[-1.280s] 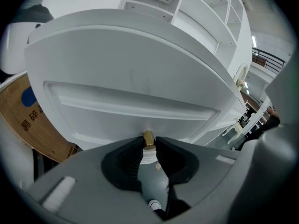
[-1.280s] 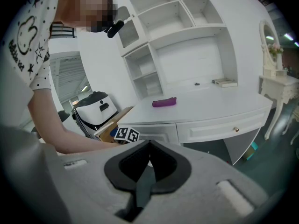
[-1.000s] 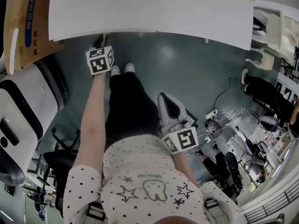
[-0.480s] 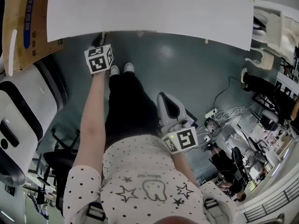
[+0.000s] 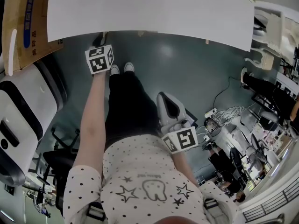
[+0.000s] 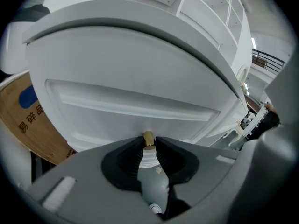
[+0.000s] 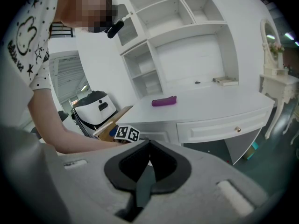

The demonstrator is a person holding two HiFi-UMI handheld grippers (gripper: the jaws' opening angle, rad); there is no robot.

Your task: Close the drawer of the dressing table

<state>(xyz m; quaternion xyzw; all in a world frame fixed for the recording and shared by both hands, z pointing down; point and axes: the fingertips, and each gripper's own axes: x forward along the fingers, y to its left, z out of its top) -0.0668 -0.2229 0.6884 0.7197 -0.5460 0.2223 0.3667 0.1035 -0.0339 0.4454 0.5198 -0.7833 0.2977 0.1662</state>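
L gripper (image 6: 149,147) is clamped on the small round brass knob (image 6: 148,136) of the white panelled wooden drawer (image 6: 131,101). Black pads pinch the knob from both sides, so the jaws stand just a knob's width apart w/ nothing else btw them.

The drawer sits directly under the flat white tabletop (image 5: 149,8) of the white wooden dressing table (image 7: 212,108), toward the tabletop's left front end. In the L gripper view the drawer front is tucked below the tabletop's overhanging lip. In the head view no drawer box shows past the tabletop's front edge.

R gripper (image 7: 147,148) has its jaws together and is empty. It is well back from the tabletop, close by the person's hip, and looks to have no part in this step.

Step in hand, as I judge it: tail end of the push. Drawer looks home or all but home, w/ the L gripper on the knob. Can't tell from these views whether a thin gap is left at the front.

Next move, prob.:
- If any gap is left, give a short straight push on the knob, in under the tabletop. Keep it square to the front, as the knob is small and smooth and a sideways load could slip it out of the pads.
- Then part the L jaws fully before drawing back from the tabletop edge. Backing off w/ the pads on the knob would drag the drawer out again.
- R gripper needs nothing and can stay clear of the tabletop.
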